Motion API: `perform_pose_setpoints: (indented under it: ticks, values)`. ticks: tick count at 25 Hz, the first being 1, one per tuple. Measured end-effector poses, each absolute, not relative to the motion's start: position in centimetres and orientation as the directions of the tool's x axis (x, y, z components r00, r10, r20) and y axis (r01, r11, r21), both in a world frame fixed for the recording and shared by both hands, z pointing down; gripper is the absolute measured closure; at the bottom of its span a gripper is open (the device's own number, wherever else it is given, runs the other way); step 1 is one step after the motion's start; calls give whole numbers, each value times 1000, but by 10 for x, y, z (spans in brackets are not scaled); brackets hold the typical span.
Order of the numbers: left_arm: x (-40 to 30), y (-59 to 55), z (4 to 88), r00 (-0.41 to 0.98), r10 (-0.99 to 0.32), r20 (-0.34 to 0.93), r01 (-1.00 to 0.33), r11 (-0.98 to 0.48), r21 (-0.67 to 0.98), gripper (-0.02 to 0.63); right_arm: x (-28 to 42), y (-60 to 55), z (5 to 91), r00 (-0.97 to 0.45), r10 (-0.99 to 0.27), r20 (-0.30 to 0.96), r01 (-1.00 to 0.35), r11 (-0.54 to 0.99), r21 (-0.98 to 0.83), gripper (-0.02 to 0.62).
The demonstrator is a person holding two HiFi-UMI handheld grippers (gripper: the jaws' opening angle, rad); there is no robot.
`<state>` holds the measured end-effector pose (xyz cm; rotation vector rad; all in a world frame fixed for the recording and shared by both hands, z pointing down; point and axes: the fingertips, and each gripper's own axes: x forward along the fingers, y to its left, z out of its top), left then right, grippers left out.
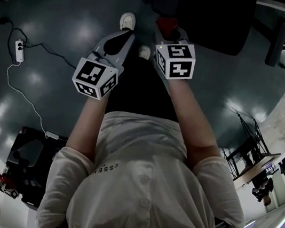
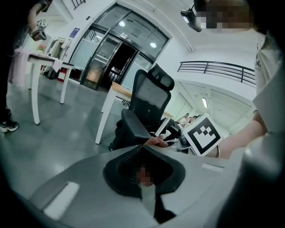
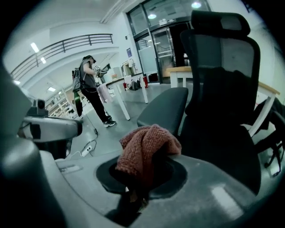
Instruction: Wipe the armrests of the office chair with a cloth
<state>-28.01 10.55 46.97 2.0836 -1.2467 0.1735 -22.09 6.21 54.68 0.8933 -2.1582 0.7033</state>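
A black office chair (image 1: 203, 10) stands just ahead of me; the right gripper view shows its mesh back (image 3: 222, 75) and a grey padded armrest (image 3: 165, 107). My right gripper (image 1: 169, 33) is shut on a bunched reddish knitted cloth (image 3: 147, 147), which it holds a little short of that armrest without touching it. The cloth (image 1: 168, 24) shows red at the chair's near edge. My left gripper (image 1: 126, 35) hangs beside the right one, shut with nothing in it. In the left gripper view the chair (image 2: 149, 100) stands beyond the shut left gripper (image 2: 142, 149).
A power strip (image 1: 19, 51) and its white cable lie on the dark floor to the left. Black equipment (image 1: 30, 157) sits behind me on the left. White tables (image 2: 44, 62) stand around the room, and a person (image 3: 89, 84) stands at one of them.
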Motion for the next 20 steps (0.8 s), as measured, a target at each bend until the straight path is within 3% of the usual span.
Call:
perform_pose_setpoints:
  ticks: [7,17,20]
  values:
    - [-297,97,476,518,-724,456,-819,-267,507,589,-254,52,545,-577,-377,724,-797,453,-399,545]
    - [-322,71,474,498,-732,465,-825,-234,515,589,-311,44,526,-710,-265,653,-676,518,-524,545]
    - [-328,53,467,500,-733,462,-824,-237,515,589,-324,11,489,-741,-314,593,-637,609,-473,545]
